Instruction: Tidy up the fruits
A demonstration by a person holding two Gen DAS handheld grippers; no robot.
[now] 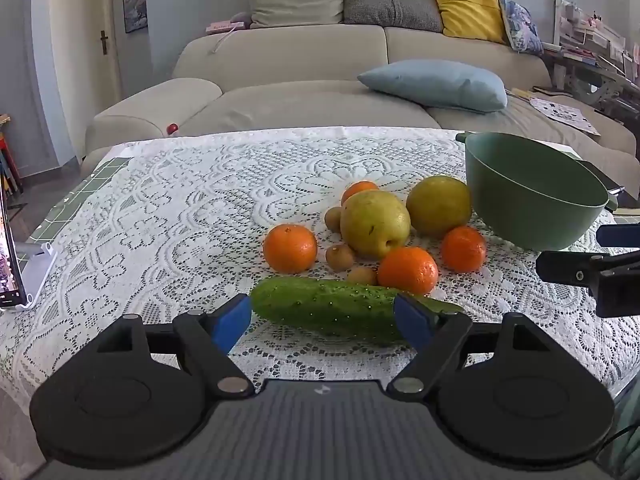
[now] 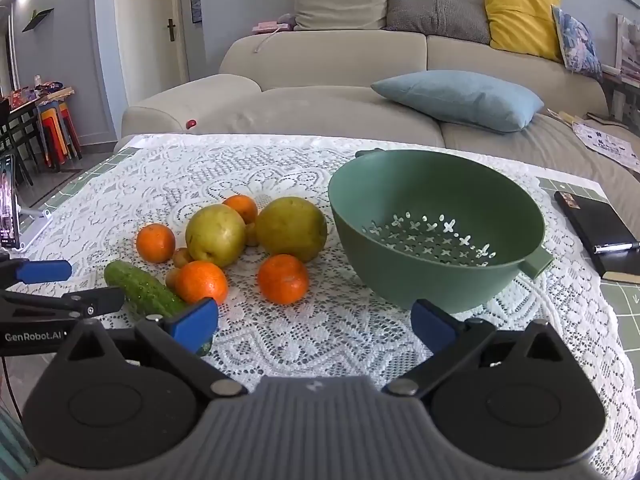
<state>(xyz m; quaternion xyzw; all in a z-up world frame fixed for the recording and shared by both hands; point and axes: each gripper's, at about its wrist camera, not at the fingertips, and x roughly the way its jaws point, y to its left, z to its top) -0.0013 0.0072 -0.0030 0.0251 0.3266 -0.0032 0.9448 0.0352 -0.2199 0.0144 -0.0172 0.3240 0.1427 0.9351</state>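
A pile of fruit lies on the lace tablecloth: a green cucumber (image 1: 332, 310) (image 2: 140, 290), two yellow-green pears (image 1: 374, 224) (image 2: 216, 235), several oranges (image 1: 290, 248) (image 2: 283, 279) and small brown kiwis (image 1: 339, 257). An empty green colander bowl (image 1: 532, 192) (image 2: 436, 228) stands to the right of the pile. My left gripper (image 1: 322, 320) is open, its blue fingertips on either side of the cucumber, just in front of it. My right gripper (image 2: 316, 326) is open and empty over bare cloth in front of the colander.
A black notebook with a pen (image 2: 600, 236) lies at the table's right edge. A phone on a white stand (image 1: 12, 264) is at the left edge. A beige sofa (image 1: 320, 80) with cushions stands behind the table.
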